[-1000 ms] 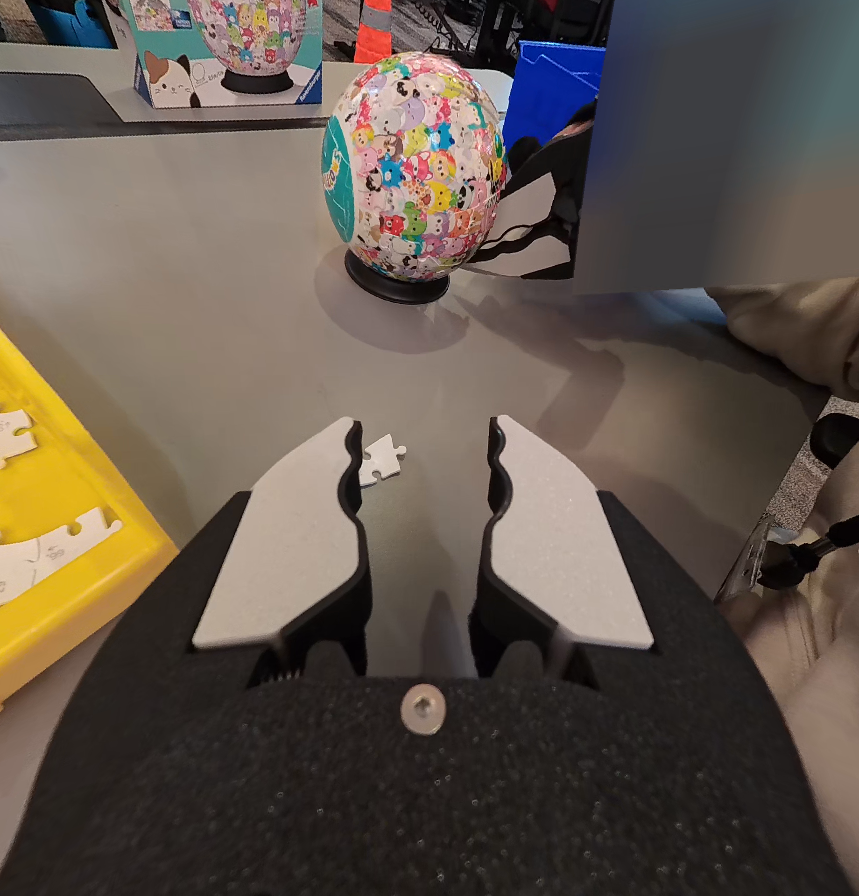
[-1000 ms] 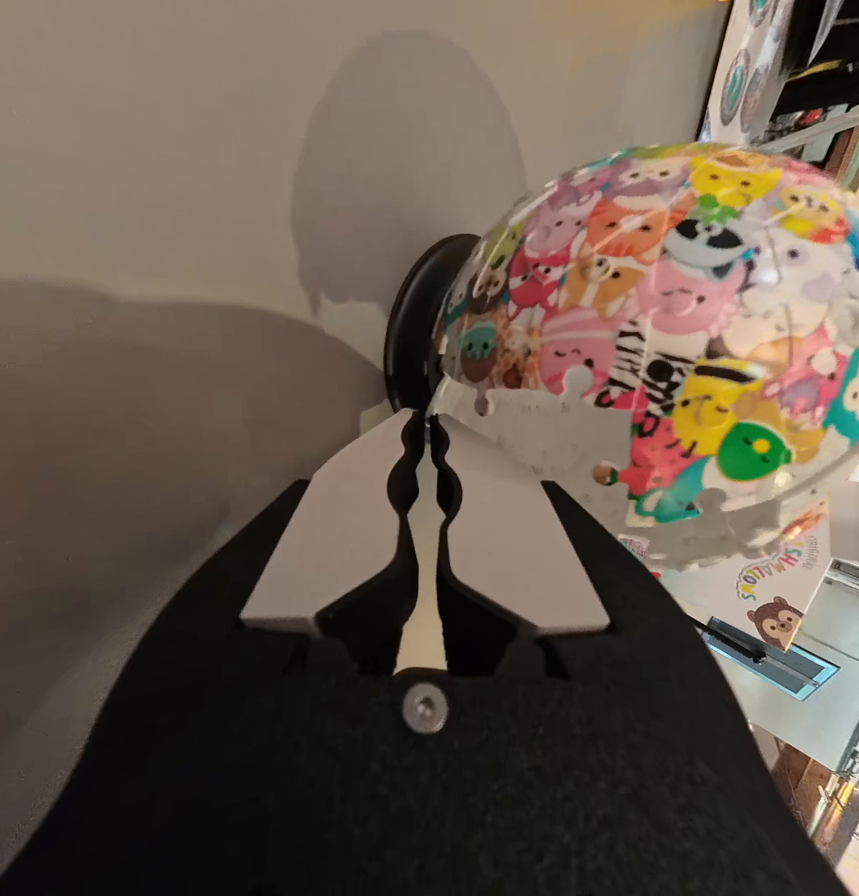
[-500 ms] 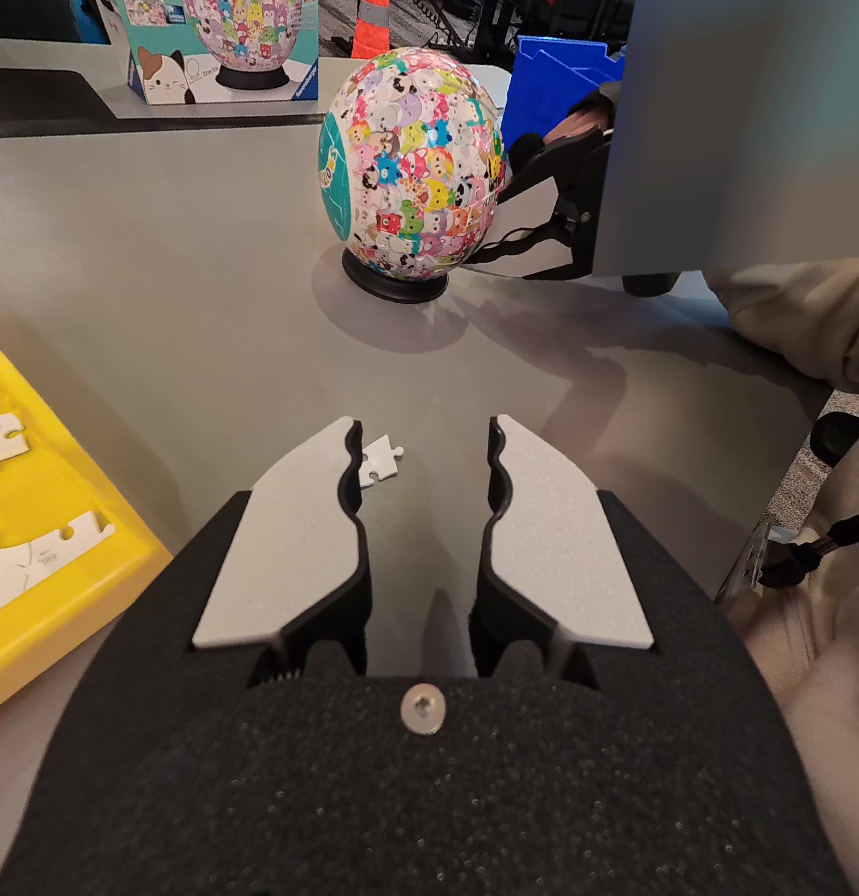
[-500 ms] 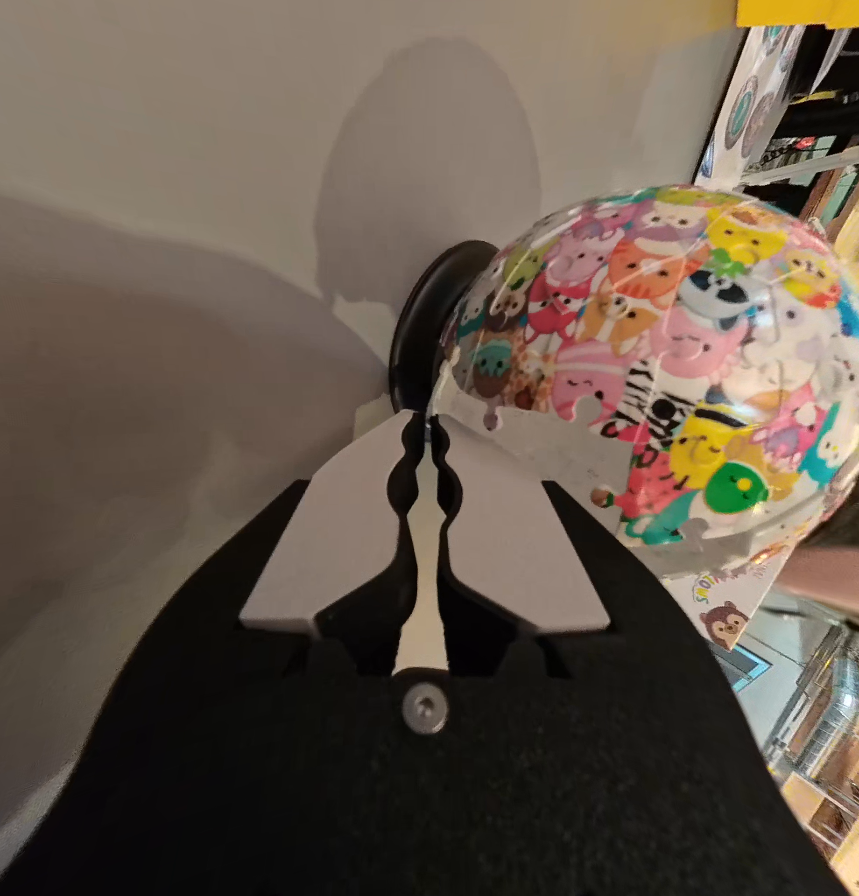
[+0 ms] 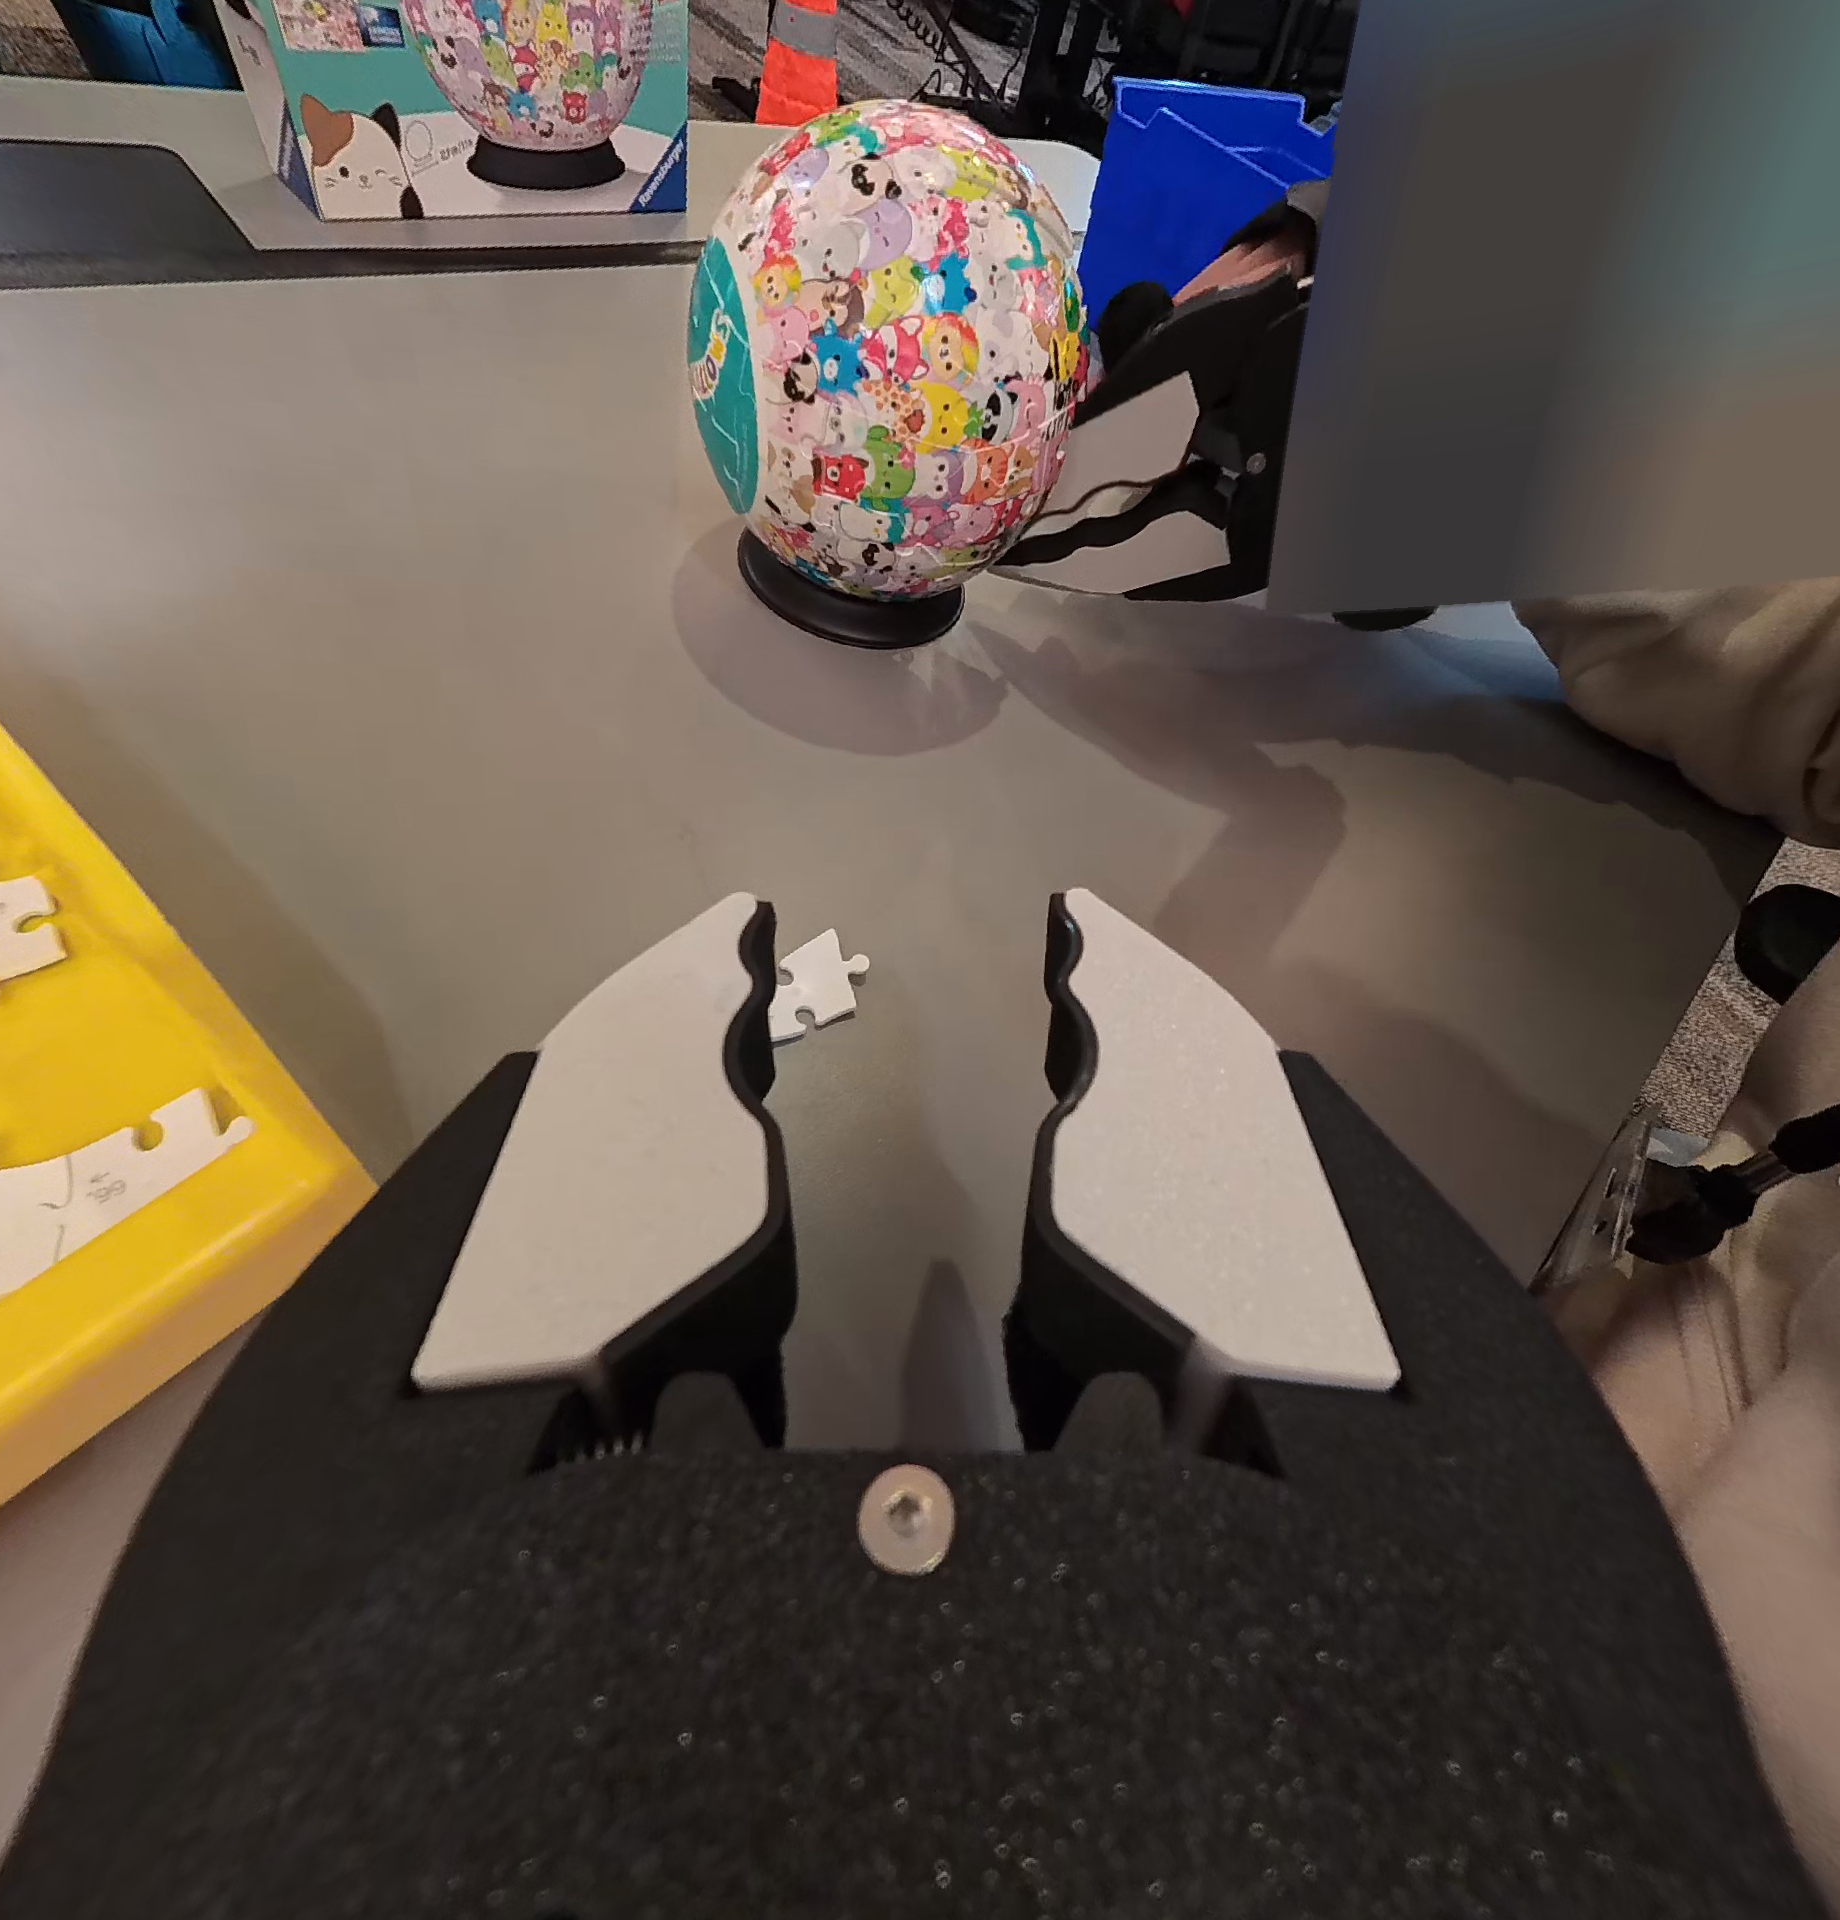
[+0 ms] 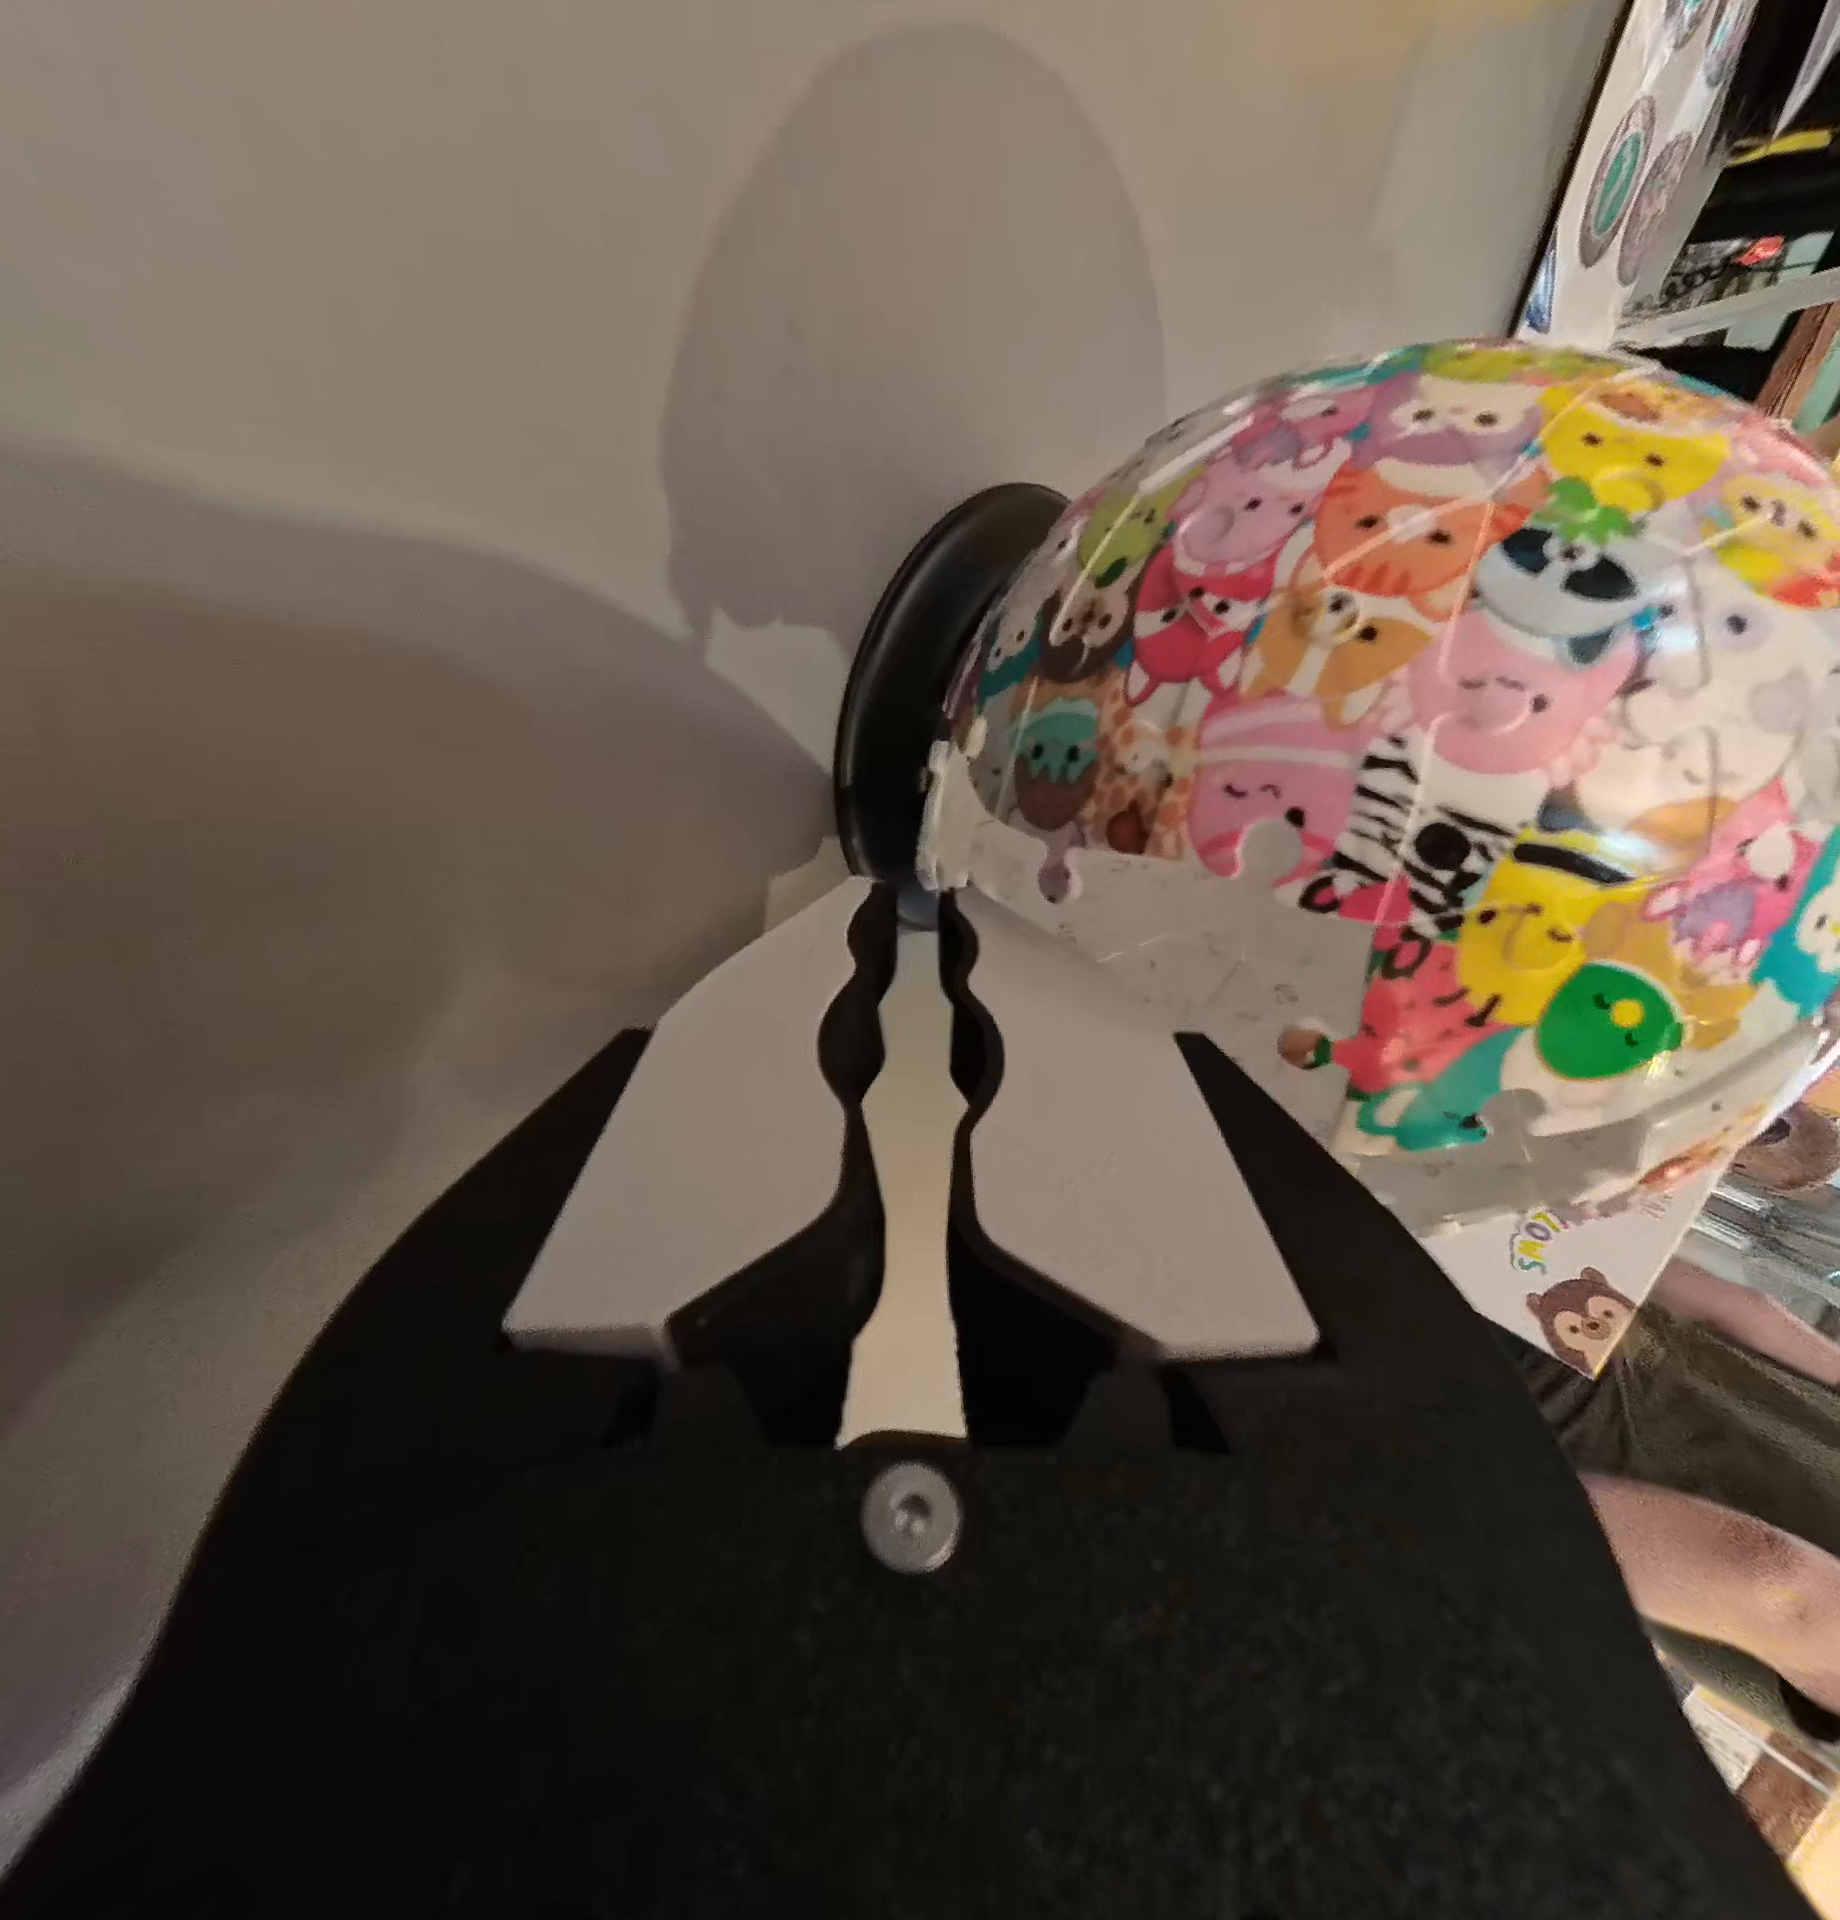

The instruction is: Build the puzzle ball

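Observation:
The colourful puzzle ball (image 5: 885, 353) stands on its black stand (image 5: 854, 613) at the table's far middle. My left gripper (image 5: 905, 914) is open and empty, low over the table. A loose white puzzle piece (image 5: 817, 982) lies by its left fingertip. My right gripper (image 6: 911, 904) is at the ball (image 6: 1415, 779) low down by the stand (image 6: 895, 707); its jaws are almost together with a thin gap and nothing shows between them. A white piece edge (image 6: 937, 821) sits at the rim of a pale unfilled patch (image 6: 1207, 956). The right gripper also shows in the left wrist view (image 5: 1155, 457).
A yellow tray (image 5: 220, 1278) at the left holds several white pieces (image 5: 2, 925). The puzzle box (image 5: 459, 104) and a blue bin (image 5: 1196, 177) stand behind the ball. A person's beige sleeve (image 5: 1726, 707) is at the right. Some 25 centimeters of space lies between my two pairs of fingers.
The right gripper has shifted along the ball's lower side and the gap between its jaws has widened slightly. The left gripper has hardly moved.

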`<state>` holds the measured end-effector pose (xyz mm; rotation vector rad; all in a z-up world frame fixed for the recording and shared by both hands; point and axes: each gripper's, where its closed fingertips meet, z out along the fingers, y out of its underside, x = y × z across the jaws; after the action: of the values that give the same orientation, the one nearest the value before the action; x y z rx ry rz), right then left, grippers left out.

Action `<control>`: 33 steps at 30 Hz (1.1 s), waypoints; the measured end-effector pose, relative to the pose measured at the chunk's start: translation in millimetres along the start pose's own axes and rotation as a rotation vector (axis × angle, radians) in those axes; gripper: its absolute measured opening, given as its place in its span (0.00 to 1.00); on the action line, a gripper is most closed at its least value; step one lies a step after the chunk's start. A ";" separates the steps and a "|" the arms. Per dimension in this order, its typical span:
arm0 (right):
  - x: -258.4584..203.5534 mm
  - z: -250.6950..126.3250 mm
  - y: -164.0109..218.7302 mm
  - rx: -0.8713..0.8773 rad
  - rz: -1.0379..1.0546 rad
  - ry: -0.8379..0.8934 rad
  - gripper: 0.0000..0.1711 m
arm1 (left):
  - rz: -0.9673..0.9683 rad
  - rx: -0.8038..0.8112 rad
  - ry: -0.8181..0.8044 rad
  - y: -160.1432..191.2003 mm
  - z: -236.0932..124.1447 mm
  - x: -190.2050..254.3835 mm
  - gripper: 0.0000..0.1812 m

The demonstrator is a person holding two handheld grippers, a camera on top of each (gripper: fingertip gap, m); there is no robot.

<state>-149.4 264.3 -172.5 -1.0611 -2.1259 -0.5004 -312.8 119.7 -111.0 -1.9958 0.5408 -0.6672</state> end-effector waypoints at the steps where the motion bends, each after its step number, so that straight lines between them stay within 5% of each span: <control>1: 0.2 -0.1 0.1 -0.001 0.001 -0.001 0.04 | 0.001 0.000 0.000 0.1 0.0 0.1 0.27; 5: 6.8 -4.7 -1.8 0.035 0.006 0.052 0.11 | 0.003 0.002 -0.003 -0.4 -0.9 -0.1 0.27; 11: 7.5 -13.6 -7.0 0.310 0.211 0.057 0.21 | -0.004 0.011 0.002 -1.5 -2.3 -0.1 0.27; 20: 5.8 5.7 -18.1 0.436 0.418 -0.072 0.21 | 0.040 0.010 0.001 -2.2 -2.5 9.9 0.27; 26: 5.8 15.5 -12.8 0.377 0.364 -0.018 0.05 | 0.083 0.008 -0.011 -1.2 -3.5 18.5 0.26; 33: 13.1 12.3 -12.5 0.259 0.257 0.060 0.01 | 0.122 0.013 -0.037 -2.3 -4.2 25.9 0.26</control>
<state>-170.1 271.4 -171.7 -1.1317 -1.9044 -0.1275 -295.8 102.3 -101.1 -1.9424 0.6293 -0.5562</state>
